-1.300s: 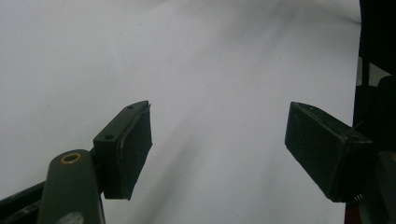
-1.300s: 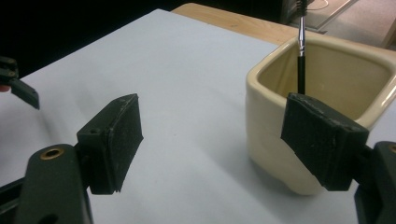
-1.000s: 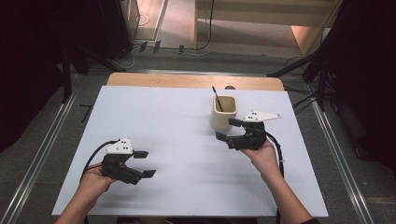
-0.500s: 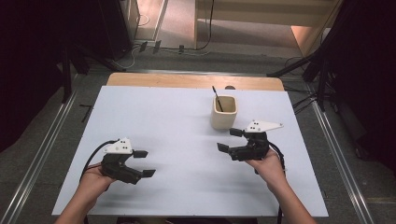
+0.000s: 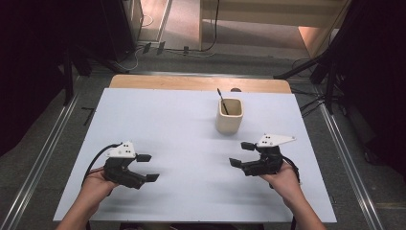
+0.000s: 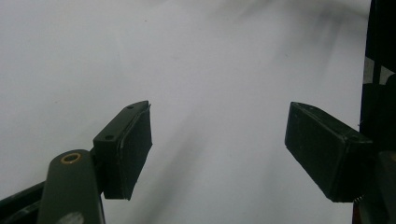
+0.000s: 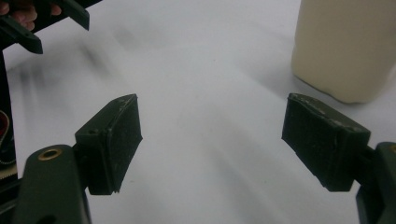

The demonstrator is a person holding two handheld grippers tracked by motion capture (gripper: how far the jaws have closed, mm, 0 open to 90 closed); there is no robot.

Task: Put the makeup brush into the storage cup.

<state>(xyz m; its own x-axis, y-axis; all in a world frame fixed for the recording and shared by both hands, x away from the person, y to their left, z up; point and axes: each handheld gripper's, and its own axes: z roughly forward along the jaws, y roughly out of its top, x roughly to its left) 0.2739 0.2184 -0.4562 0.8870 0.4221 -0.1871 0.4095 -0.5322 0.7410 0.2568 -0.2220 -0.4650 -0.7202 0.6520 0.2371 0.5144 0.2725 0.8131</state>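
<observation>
White table [image 5: 182,120], cream cup [image 5: 229,120] standing on it

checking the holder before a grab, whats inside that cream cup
A thin black stick leans inside the cream square cup, its top poking above the rim. Its lower end and the cup's bottom are hidden by the wall.

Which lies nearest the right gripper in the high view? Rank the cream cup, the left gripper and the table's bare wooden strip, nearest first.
From the right gripper:
1. Cream square ceramic cup, holding a dark stick, just beyond it.
2. Left gripper, across the white tabletop on the person's left.
3. Bare wooden strip, along the table's far edge.
</observation>
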